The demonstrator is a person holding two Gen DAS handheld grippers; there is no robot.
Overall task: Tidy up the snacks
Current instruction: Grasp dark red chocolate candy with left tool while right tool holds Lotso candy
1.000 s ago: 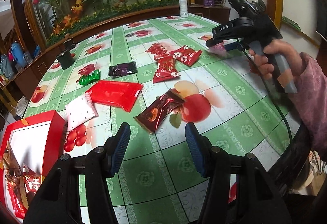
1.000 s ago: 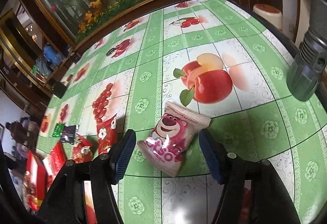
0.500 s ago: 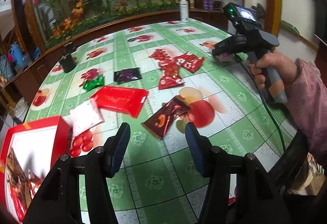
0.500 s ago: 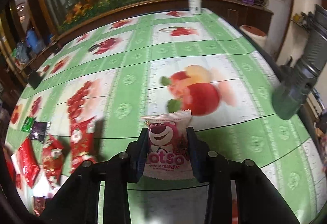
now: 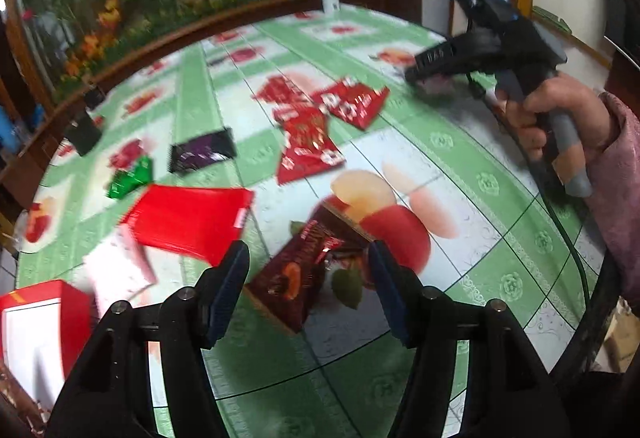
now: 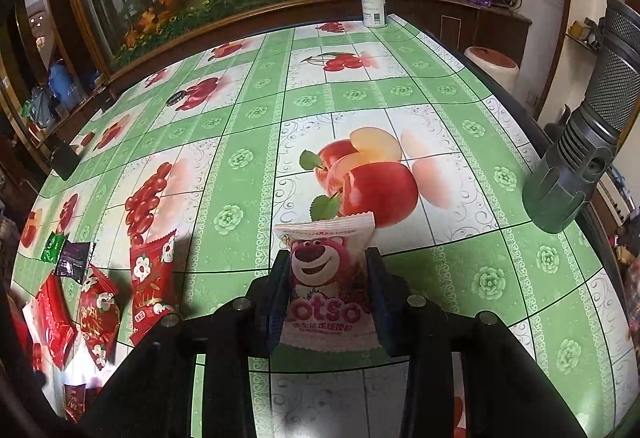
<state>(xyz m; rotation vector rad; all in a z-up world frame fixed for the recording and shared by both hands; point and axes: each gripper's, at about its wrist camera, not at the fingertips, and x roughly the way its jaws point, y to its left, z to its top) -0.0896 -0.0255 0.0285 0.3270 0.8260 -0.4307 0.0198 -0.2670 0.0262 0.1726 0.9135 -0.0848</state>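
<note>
Your right claw [image 6: 328, 290] was clamped on the pink-and-white bear-print snack pouch [image 6: 329, 286], both blue pads pressed against its sides, the pouch upright and lifted clear of the table [image 6: 240, 142] with its green-and-white fruit-print cloth.

Your left claw [image 5: 306, 286] stood about half wide, its jaws having just been opening, nothing pinched. The dark brown foil snack packet [image 5: 304, 266] lay flat on the table between and just beyond the pads, untouched.

Farther out lay a flat bright red packet [image 5: 188, 222], a white-and-pink packet [image 5: 116, 270] beside it, a small green foil wrapper [image 5: 130, 178], a dark purple wrapper [image 5: 202, 154], and red flower-print packets [image 5: 308, 142].

The red cardboard box with white lining [image 5: 36, 334] sat at the near left edge.

Your right hand [image 5: 560, 118] gripped the handle at far right of the left view.
</note>
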